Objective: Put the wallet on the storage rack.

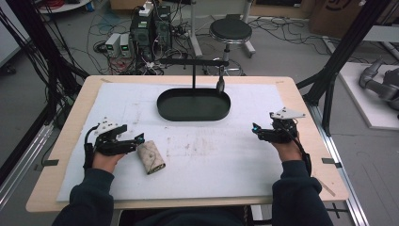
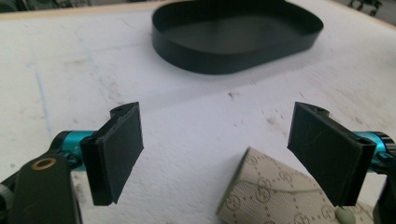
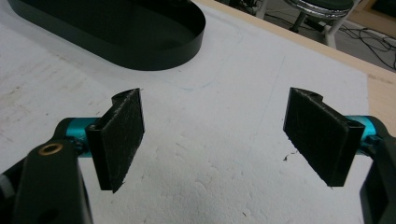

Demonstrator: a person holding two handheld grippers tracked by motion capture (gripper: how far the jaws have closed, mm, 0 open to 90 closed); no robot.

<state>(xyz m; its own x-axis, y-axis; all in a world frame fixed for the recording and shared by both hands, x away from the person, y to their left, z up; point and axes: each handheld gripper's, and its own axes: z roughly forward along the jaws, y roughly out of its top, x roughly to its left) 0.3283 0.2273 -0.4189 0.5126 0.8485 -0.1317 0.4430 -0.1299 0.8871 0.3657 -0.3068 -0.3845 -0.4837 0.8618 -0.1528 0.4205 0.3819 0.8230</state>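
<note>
Left gripper (image 1: 137, 139), jaws spread wide, poised beside beige patterned pouch (image 1: 151, 157) lying on white mat (image 1: 207, 165). Soft fabric likely to slide or bunch if pinched off-centre. Right gripper (image 1: 256, 129) open, idle, well apart.

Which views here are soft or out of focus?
High view: evenly lit but low in detail; the pouch pattern is smeared. Left gripper view: the tray is blurred, nearer pads sharper. Right gripper view: pads crisp, the stool soft.
</note>
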